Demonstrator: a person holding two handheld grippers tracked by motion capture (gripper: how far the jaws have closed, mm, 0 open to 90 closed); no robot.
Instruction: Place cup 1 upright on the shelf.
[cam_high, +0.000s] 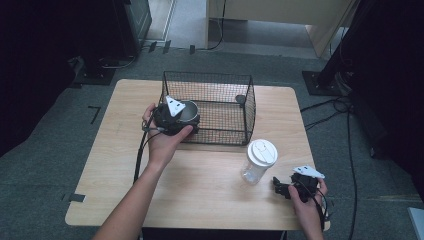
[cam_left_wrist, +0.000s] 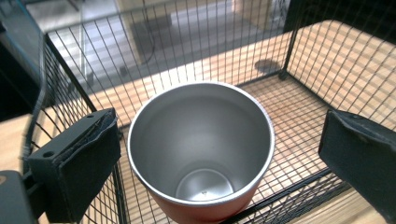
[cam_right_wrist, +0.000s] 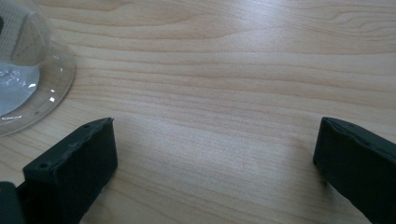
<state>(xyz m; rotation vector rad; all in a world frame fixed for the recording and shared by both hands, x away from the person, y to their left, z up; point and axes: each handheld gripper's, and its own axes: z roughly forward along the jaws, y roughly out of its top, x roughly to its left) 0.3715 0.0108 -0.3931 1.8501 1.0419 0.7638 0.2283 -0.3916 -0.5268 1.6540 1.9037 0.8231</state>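
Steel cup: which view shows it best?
The left gripper view: the cup sits close between the open fingers, rim and empty inside plain, in the wire basket. The high view shows it small and partly behind the left gripper.

Both forearms are bare, no sleeves showing. The left gripper (cam_high: 172, 116) and right gripper (cam_high: 299, 184) are black, each topped by a grey three-cornered plate and trailing a black cable. Their jaws are blocky, black-padded, with small screw holes.

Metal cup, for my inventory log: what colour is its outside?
Orange-red outside, silver inside; cup shows best in the left gripper view.
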